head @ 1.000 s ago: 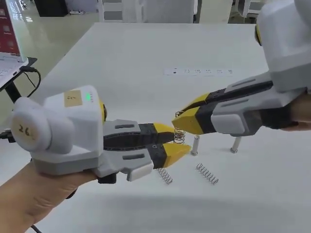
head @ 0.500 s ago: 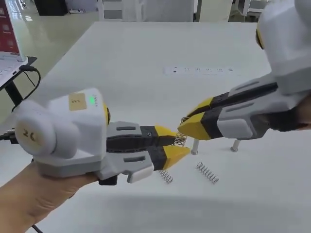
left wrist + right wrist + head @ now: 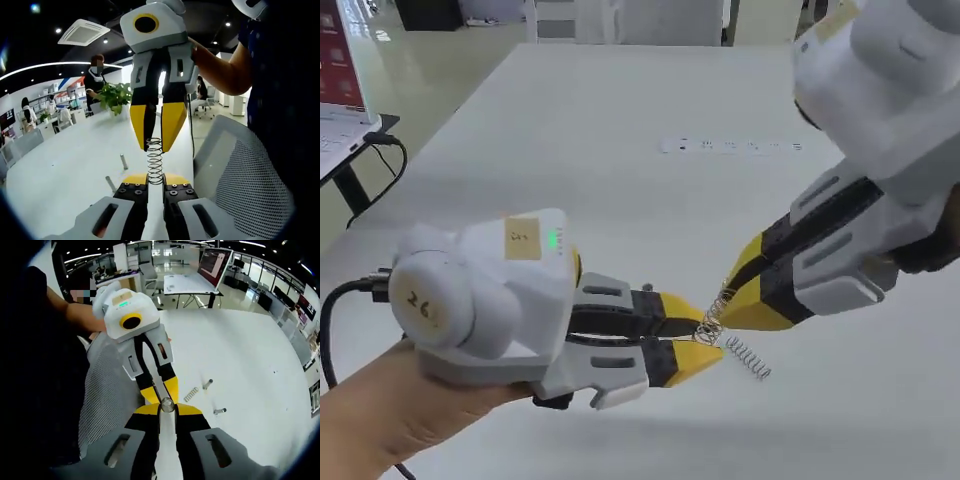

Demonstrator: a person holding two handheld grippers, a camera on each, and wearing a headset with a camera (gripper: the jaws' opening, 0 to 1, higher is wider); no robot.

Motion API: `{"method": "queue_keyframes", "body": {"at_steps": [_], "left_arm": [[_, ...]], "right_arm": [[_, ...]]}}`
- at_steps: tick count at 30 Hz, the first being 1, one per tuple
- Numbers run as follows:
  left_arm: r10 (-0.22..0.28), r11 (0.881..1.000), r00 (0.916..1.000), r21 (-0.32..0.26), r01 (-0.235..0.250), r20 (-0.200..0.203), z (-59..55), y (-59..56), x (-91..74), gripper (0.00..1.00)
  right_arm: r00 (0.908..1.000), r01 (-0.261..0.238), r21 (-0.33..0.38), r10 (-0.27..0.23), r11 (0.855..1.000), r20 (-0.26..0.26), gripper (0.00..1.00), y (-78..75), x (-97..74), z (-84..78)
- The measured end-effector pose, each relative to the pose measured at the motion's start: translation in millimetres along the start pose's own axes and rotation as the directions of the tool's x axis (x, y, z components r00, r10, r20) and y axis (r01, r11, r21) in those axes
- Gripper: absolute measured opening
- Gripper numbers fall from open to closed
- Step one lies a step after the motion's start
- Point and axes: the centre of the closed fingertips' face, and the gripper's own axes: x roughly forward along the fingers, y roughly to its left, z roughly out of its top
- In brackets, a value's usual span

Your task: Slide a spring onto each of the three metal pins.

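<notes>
The left gripper [image 3: 705, 338] comes in from the lower left of the head view, carried in a hand [image 3: 380, 430], and the right gripper [image 3: 725, 305] slants down from the upper right. Their yellow tips meet just above the white worktop [image 3: 620, 180]. Between them runs 1 spring [image 3: 713, 318], clear of the surface, with 1 end at each gripper.

In the left gripper view the left gripper's jaws stand together but for a narrow slit, clamped on the lower end of the spring [image 3: 155, 160]. It rises straight from them to the right gripper [image 3: 154, 145], whose 2 yellow jaws pinch its upper end. In the right gripper view the spring [image 3: 167, 405] shows end-on as a small ring nipped between that gripper's own near-closed tips, with the left gripper [image 3: 162, 395] facing it from above.

A second spring [image 3: 748, 357] lies flat on the worktop just beside the joined tips, touching neither gripper. A metal pin [image 3: 207, 384] stands upright near it, and another pin [image 3: 219, 411] stands a little apart from the first; both are bare.

A row of sockets [image 3: 730, 147] is set in the worktop farther back, and a mesh chair back [image 3: 235, 165] stands at the worktop's edge.
</notes>
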Motion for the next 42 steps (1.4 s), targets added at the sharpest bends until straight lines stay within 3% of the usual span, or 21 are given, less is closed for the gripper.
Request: {"method": "queue_keyframes", "body": {"at_steps": [5, 30, 33, 35, 39, 42], "left_arm": [[-0.018, 1.000, 0.9997, 0.010, 0.018, -0.019, -2.3, -4.9, 2.9, 0.02], [-0.010, 0.999, 0.9999, -0.037, 0.010, 0.002, -1.2, -4.2, 2.2, 0.03], [-0.008, 0.999, 0.9999, -0.050, 0.008, 0.013, 0.1, -4.0, 2.0, 0.10], [-0.001, 0.998, 1.0000, -0.062, 0.001, -0.001, -3.2, -2.9, 1.9, 0.17], [-0.010, 0.997, 0.9999, -0.075, 0.010, -0.008, -6.3, -5.2, 0.9, 0.19], [0.003, 0.996, 0.9999, -0.090, -0.004, -0.015, -8.5, -1.9, -1.0, 0.26]], "right_arm": [[0.9979, -0.029, -0.043, 0.026, 0.999, -0.058, 0.08, 5.6, 5.9, -7.1], [0.9945, -0.044, -0.029, 0.041, 0.999, -0.096, 0.08, 6.3, 14.0, -10.0], [0.9946, -0.035, -0.028, 0.033, 0.999, -0.099, 0.08, 4.4, 14.3, -10.6], [0.9946, -0.032, -0.023, 0.029, 0.999, -0.099, 0.08, 3.8, 13.7, -11.2], [0.9950, -0.020, -0.015, 0.018, 1.000, -0.098, 0.08, 0.2, 10.2, -12.8], [0.9948, -0.009, -0.009, 0.008, 1.000, -0.101, 0.08, -2.9, 6.6, -15.9]]}}
